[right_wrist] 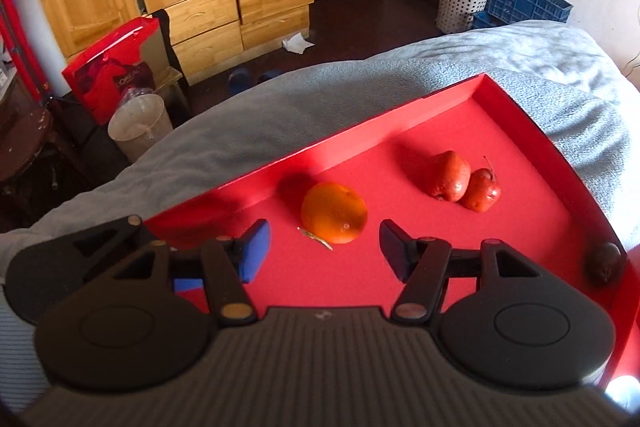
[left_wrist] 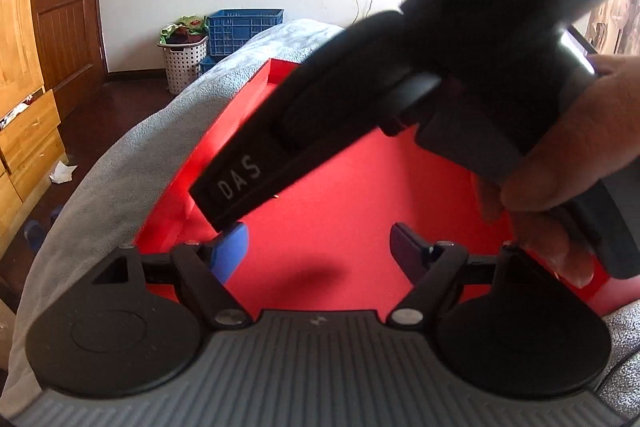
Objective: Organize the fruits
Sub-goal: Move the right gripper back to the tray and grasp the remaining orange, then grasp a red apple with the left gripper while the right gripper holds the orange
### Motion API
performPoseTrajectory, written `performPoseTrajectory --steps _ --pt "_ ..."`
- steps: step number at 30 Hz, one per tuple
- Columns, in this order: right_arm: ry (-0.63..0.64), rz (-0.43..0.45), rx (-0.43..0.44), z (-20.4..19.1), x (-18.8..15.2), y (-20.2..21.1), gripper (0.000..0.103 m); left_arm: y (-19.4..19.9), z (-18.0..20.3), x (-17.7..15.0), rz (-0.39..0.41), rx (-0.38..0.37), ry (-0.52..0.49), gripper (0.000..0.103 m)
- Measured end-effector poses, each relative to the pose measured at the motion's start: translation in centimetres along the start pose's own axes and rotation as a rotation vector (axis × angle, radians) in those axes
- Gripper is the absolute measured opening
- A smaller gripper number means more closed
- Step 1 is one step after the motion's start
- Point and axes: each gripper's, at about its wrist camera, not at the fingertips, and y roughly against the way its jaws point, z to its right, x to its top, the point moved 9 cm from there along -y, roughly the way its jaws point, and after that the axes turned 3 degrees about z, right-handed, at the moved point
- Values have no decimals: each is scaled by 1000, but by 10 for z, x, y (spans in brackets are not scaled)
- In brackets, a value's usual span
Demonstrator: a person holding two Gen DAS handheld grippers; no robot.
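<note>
Red tray [right_wrist: 420, 99] on grey bedding, orange [right_wrist: 334, 213] just beyond wide-open, empty right gripper [right_wrist: 324, 251].

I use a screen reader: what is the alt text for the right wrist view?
The open right gripper hovers over a red tray on a grey blanket, its jaws framing an orange. Two red fruits touch farther right.

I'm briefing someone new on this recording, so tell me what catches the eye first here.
The bright red tray lying on the grey blanket dominates both views. On it an orange lies just ahead of the open right gripper, with two red fruits touching each other farther back. In the left wrist view, the right gripper's black body fills the frame above the open left gripper.
</note>
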Motion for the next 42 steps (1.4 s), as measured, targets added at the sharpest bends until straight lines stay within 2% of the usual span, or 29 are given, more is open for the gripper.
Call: performPoseTrajectory --steps 3,4,5,9,11,14,17,20,23,26,29,31,35,40,42 --pt "18 -10 -6 1 5 -10 61 -1 2 0 3 0 -9 82" --pt "24 -22 -15 2 4 -13 55 -2 2 0 2 -1 -10 82" --pt "21 -26 -12 1 3 -14 41 -3 1 0 0 -3 -9 82" --pt "12 -9 -50 7 -3 -4 41 -6 0 0 -2 -8 -2 82" --pt "-28 28 -73 14 -7 12 41 -7 0 0 -2 -9 -5 82" --pt "-119 132 -167 33 -20 55 41 -7 -3 1 -7 -24 7 81" --pt "-156 210 -322 45 -45 102 41 -6 -10 8 -14 -33 43 80" --pt "-186 275 -406 42 -73 141 41 -2 -17 26 30 34 30 80" --pt "-246 329 -409 39 -100 163 41 -11 -17 53 33 60 33 80" --pt "-319 372 -377 28 -114 165 41 -32 -18 82 12 58 75 80" --pt "-365 391 -329 15 -122 157 41 -65 -10 101 -59 78 86 80" --pt "-360 386 -310 7 -124 151 41 -88 -7 101 -108 103 66 80" --pt "-343 397 -280 0 -125 147 41 -121 -10 87 -212 133 62 67" --pt "-352 408 -276 4 -127 145 41 -141 -4 90 -198 136 -11 63" --pt "-364 409 -285 6 -131 145 41 -147 -4 91 -175 146 -35 49"
